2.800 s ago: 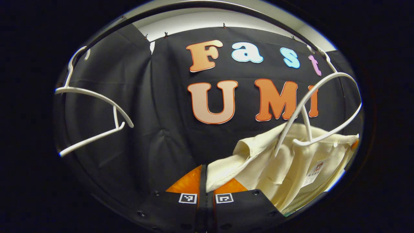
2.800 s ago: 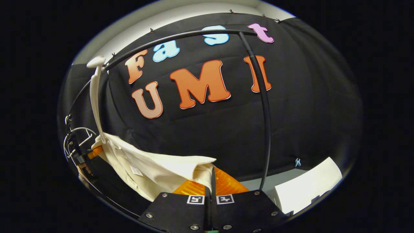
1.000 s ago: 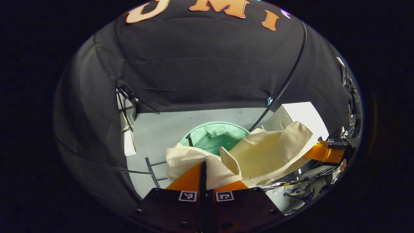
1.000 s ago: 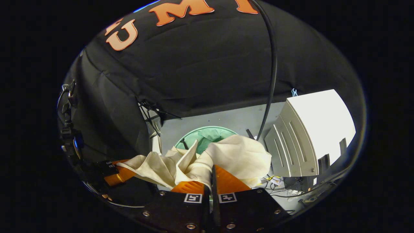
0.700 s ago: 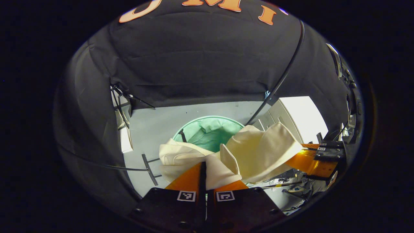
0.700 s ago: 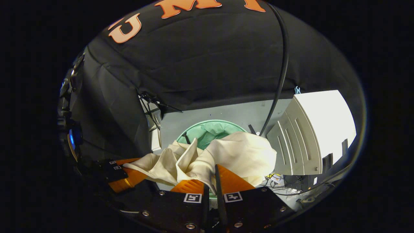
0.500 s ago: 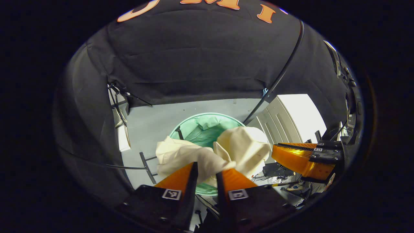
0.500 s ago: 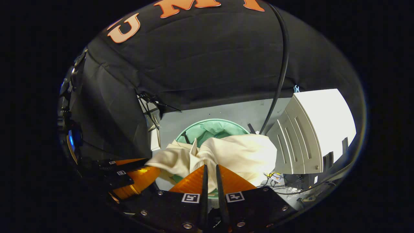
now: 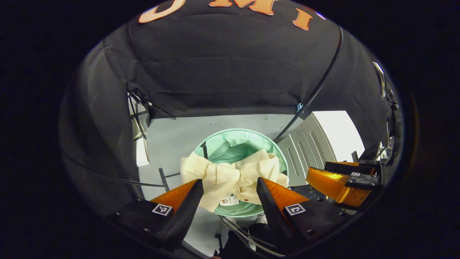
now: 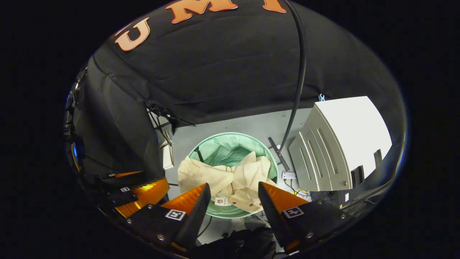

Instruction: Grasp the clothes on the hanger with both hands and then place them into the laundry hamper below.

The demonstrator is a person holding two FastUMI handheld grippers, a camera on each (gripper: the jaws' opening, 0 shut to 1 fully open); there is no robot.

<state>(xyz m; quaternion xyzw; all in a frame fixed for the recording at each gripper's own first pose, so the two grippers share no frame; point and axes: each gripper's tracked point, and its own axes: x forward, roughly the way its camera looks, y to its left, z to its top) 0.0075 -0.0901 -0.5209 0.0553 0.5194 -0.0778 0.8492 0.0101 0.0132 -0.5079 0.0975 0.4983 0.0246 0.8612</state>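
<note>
Both claws, left claw and right claw, spread, empty; shirt drapes hamper rim at 9 o'clock; may slide out.

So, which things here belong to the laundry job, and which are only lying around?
Job:
- cream shirt, lying in the hamper
- green hamper
- left claw, open
- right claw, open

Lying about:
- white cabinet
- black rack pole
- floor cables

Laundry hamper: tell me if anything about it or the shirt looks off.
The cream shirt lies in the green hamper, but its left side drapes over the rim rather than sitting fully inside. Both the left gripper and the right gripper are open above it.
</note>
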